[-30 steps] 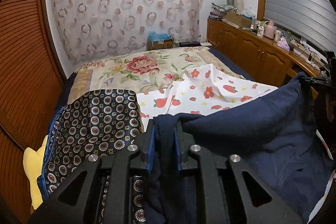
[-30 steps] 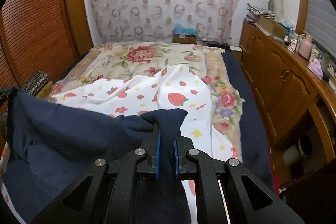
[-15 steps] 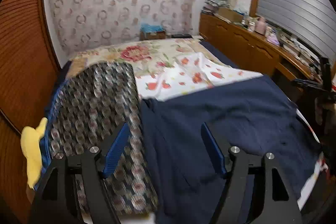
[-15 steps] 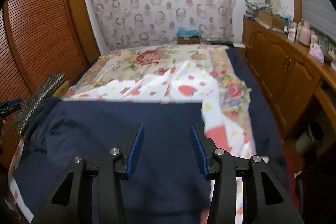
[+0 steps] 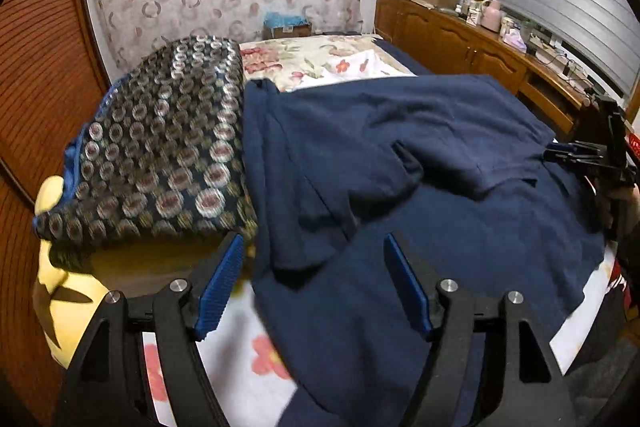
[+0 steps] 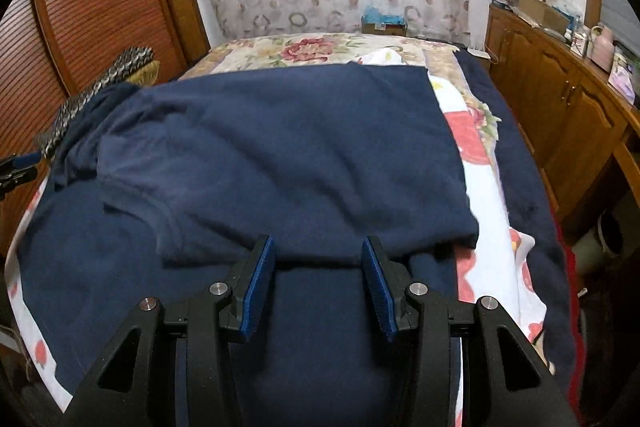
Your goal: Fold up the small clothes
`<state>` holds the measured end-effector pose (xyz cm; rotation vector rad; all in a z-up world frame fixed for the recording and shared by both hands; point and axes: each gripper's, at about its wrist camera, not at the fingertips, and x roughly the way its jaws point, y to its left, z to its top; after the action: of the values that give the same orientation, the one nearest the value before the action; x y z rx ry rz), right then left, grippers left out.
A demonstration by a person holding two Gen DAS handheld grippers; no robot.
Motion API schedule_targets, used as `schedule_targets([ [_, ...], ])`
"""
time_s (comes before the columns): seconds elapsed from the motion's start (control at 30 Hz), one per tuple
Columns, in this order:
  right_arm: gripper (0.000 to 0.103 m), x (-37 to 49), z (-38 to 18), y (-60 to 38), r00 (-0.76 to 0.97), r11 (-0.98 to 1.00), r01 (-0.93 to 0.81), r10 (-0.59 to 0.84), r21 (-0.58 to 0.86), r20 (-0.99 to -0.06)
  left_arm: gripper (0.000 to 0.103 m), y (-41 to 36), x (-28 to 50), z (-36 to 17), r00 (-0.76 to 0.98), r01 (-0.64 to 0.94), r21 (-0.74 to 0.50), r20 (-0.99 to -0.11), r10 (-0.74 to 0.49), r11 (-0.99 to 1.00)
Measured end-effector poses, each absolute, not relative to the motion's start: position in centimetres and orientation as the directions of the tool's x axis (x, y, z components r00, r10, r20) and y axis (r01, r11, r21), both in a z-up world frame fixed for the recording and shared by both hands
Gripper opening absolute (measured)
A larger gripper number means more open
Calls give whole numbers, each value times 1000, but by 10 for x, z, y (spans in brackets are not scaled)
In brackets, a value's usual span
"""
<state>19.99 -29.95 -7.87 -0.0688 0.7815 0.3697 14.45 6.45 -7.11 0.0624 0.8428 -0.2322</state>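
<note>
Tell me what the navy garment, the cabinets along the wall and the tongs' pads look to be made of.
Navy garment: soft matte knit, probably cotton jersey; it drapes in loose folds with no shine.
Cabinets: brown wood or wood veneer with a slight gloss; raised panel doors and small metal knobs show.
Pads on the right tongs: blue, finely ribbed, likely rubber or soft plastic, on matte black plastic-looking fingers.

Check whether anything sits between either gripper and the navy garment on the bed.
Nothing visible does. The navy garment lies spread on the bed, directly below and ahead of the open left gripper and open right gripper. The patterned cushion sits beside the garment's left edge, not over it.
</note>
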Motion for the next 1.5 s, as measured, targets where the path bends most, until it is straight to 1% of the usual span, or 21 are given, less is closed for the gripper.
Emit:
schedule_targets([
  [0.17, 47, 206, -69, -296, 648, 936, -347, 282, 55, -708, 71, 61, 146, -82, 633, 210, -35, -757, -163, 977],
  [0.23, 47, 206, -68, -295, 649, 937, -346, 280, 54, -707, 62, 60, 150, -87, 619, 205, -51, -767, -170, 977],
  [0.3, 47, 202, -69, -291, 651, 937, -346, 277, 48, -707, 59, 61, 152, -92, 605, 195, -69, -777, -175, 978],
  [0.4, 47, 200, -72, -289, 654, 938, -344, 270, 40, -706, 47, 61, 153, -102, 587, 185, -88, -789, -182, 979],
  [0.43, 47, 200, -73, -287, 656, 939, -344, 263, 30, -707, 45, 61, 153, -107, 576, 177, -83, -799, -172, 981],
  [0.63, 48, 199, -75, -278, 668, 939, -342, 211, -43, -714, 45, 62, 155, -114, 566, 150, -109, -806, -176, 983],
  [0.77, 48, 200, -75, -278, 668, 939, -343, 214, -40, -713, 45, 63, 159, -109, 574, 150, -141, -793, -202, 979],
  [0.9, 48, 200, -76, -278, 668, 938, -343, 214, -40, -713, 45, 64, 169, -108, 573, 140, -146, -794, -201, 979],
  [1.03, 48, 201, -76, -279, 667, 938, -345, 221, -32, -712, 45, 65, 175, -110, 576, 127, -177, -788, -218, 976],
  [1.07, 48, 201, -76, -280, 666, 938, -345, 223, -29, -711, 44, 64, 175, -110, 579, 129, -181, -784, -222, 975],
  [1.13, 48, 201, -76, -282, 666, 938, -346, 226, -27, -711, 36, 62, 176, -109, 584, 136, -176, -781, -222, 975],
  [1.3, 48, 202, -75, -283, 666, 937, -347, 224, -30, -711, 36, 56, 184, -107, 594, 139, -162, -776, -213, 977],
  [1.33, 48, 202, -75, -283, 666, 937, -347, 224, -29, -711, 22, 54, 185, -107, 594, 148, -153, -776, -212, 977],
  [1.37, 48, 202, -75, -284, 666, 938, -346, 226, -26, -711, 11, 52, 186, -107, 598, 152, -139, -775, -204, 978],
  [1.4, 48, 203, -75, -284, 665, 938, -345, 229, -20, -711, 7, 54, 187, -107, 601, 145, -130, -776, -192, 981],
  [1.5, 48, 204, -74, -290, 663, 943, -333, 245, 14, -707, 6, 57, 184, -101, 635, 139, -134, -748, -192, 981],
])
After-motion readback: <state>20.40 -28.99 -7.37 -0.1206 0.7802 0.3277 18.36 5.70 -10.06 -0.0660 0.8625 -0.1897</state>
